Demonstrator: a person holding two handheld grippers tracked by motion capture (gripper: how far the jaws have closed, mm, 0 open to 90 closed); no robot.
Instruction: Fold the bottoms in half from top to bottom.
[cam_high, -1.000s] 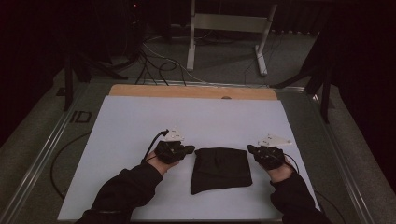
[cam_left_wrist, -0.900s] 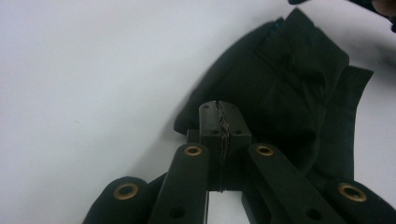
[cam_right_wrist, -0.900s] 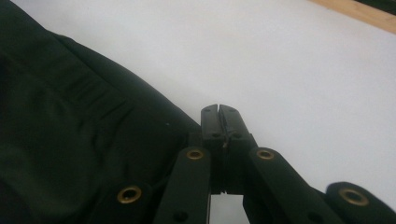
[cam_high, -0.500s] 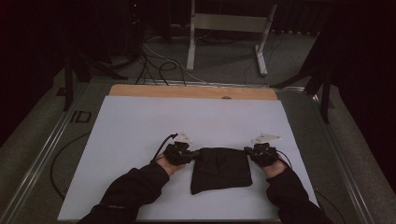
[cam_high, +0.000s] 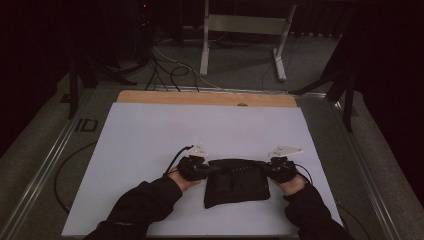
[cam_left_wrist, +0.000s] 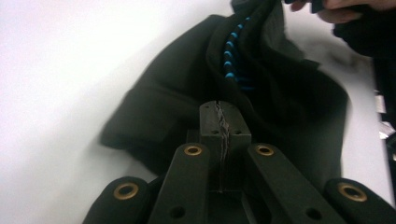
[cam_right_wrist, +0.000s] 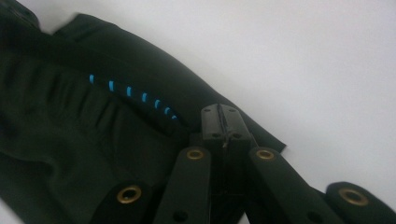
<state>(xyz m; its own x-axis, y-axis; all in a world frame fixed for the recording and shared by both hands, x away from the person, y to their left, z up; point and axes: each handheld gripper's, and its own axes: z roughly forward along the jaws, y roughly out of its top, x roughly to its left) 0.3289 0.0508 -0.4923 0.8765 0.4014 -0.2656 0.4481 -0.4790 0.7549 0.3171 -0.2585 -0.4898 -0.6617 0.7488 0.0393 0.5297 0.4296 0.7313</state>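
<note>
- A folded black cloth garment with a row of blue stitches (cam_high: 236, 181) lies on the near half of a white-topped surface (cam_high: 150, 145), a person's 2 dark-sleeved arms reaching in from the near edge, one to each of its far corners.
- The left hand-held gripper (cam_high: 204, 170) has its jaws pressed together at the garment's far-left corner; in the left gripper view (cam_left_wrist: 219, 122) whether any fabric sits between them cannot be told.
- The right hand-held gripper (cam_high: 267, 167) is likewise closed at the far-right corner; in the right gripper view (cam_right_wrist: 223, 122) the jaw tips lie over the cloth's edge, and a true bite on it cannot be confirmed.
- Risk, as a judgement: the cloth is soft and slack, so a shallow pinch at either corner could slip free if the corners were raised or drawn apart, letting that side drop and the fold collapse.
- A pinch that takes just 1 layer of the folded cloth could peel it open unevenly.
- An uneven pull by the 2 hands would likely skew the garment across the smooth sheet.
- The white sheet leaves a strip of bare wood (cam_high: 200, 98) showing along the far edge.
- Beyond lies a dim room: a grey floor, loose black cables (cam_high: 170, 70) and a pale metal stand (cam_high: 245, 30).
</note>
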